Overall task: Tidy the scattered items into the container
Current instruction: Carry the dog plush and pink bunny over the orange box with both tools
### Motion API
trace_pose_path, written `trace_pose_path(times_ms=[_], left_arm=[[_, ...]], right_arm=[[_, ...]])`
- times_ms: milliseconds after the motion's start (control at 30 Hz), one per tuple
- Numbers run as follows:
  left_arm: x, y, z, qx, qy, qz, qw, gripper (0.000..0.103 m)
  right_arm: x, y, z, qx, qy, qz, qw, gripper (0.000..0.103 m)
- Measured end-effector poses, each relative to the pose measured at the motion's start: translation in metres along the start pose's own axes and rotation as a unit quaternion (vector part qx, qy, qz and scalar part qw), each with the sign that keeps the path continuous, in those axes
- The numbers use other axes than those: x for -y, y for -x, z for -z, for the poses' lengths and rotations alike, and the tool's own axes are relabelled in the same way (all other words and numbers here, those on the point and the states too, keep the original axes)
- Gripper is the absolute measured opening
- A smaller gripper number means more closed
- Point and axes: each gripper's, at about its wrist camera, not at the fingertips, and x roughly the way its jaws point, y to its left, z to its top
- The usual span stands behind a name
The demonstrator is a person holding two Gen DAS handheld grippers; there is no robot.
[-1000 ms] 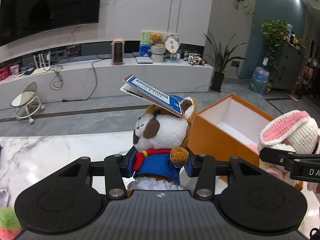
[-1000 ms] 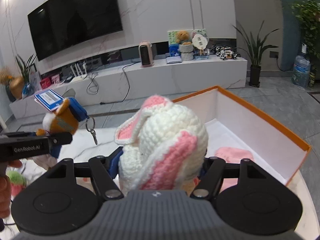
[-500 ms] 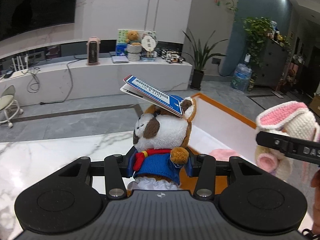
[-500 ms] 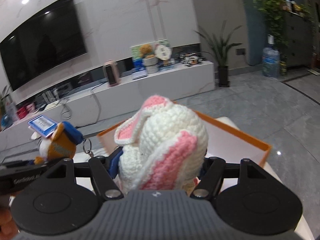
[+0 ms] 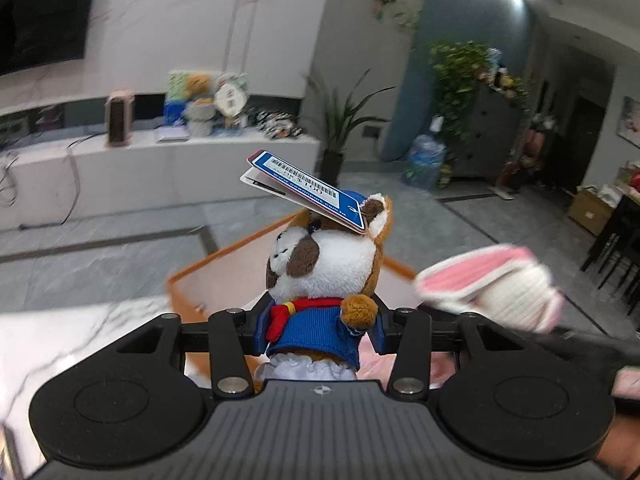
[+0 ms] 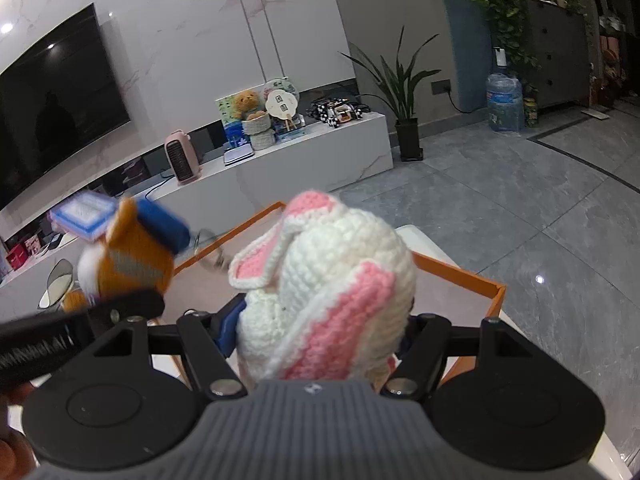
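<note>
Both grippers are loaded and positioned at the container, so the step in hand is judged to be the carry-to-drop stage for two items at once. The left gripper (image 5: 320,330) is clamped on a plush dog (image 5: 324,276) at its blue-jacketed torso; the toy sits upright between the jaws, with a blue barcode tag (image 5: 308,188) resting on its head. The right gripper (image 6: 320,332) is clamped on a crocheted white-and-pink rabbit (image 6: 324,292), gripped across its body with one pink-lined ear folded over the top. The orange box (image 5: 188,280), with its white interior, stands on the marble bench (image 5: 60,344) directly ahead of both grippers; in the right wrist view its orange rim (image 6: 460,272) runs behind the rabbit. A pink item already lies inside the box, partly visible below the left gripper. Each gripper appears in the other's view, close beside it, so the two toys are near each other above the box opening. The next move calls for each toy to be clear of the rim and over the white floor of the box before the jaws are released, with the grippers kept apart so they do not collide; the dog's projecting tag could catch the box wall.
</note>
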Motion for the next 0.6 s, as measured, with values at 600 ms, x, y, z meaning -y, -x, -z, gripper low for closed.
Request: trace_pose_path(times_ms=[600], left_arm=[[-0.009,-0.062,0.004,-0.029,0.036,0.043,0.9980,0.054]], right_arm=[[0.019,-0.037,-0.006,-0.017,-0.005,0.042,0.999,0.071]])
